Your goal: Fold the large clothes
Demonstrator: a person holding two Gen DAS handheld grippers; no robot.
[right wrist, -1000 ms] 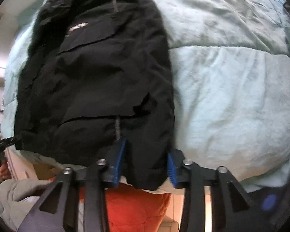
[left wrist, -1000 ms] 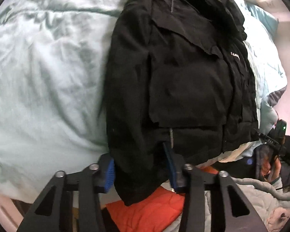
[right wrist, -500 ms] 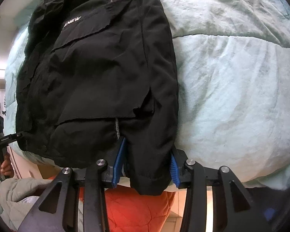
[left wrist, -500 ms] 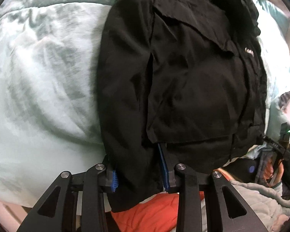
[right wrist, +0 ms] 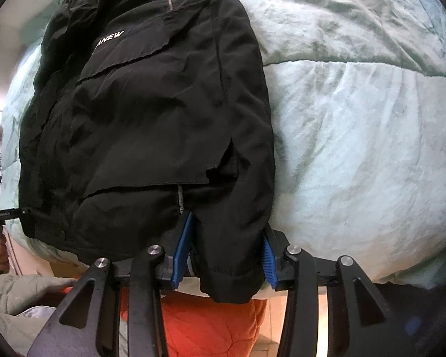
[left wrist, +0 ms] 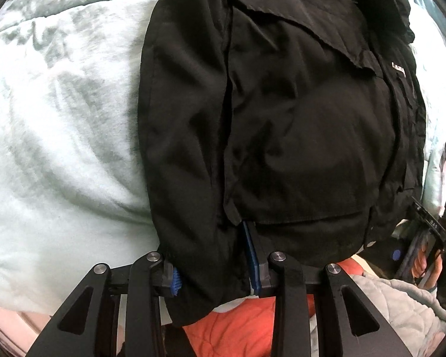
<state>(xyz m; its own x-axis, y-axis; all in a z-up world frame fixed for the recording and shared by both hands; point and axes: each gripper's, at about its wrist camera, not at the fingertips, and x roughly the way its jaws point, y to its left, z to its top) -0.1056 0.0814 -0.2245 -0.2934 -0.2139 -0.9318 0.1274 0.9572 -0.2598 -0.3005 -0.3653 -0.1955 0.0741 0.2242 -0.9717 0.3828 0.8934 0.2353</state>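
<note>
A black jacket lies front up on a pale green bed cover, with its sleeves folded along its sides. My left gripper is open, its blue pads on either side of the left sleeve's cuff end at the bed's near edge. In the right wrist view the same jacket shows a white logo on the chest. My right gripper is open around the right sleeve's cuff, which hangs over the bed edge.
An orange quilted item lies below the bed edge, also showing in the right wrist view. A grey quilted blanket lies at lower right. The other gripper and a hand show at the right edge.
Both grippers have moved forward onto the jacket's lower edge. The sleeve ends now sit deeper between the pads, and the jaws have narrowed a little.
</note>
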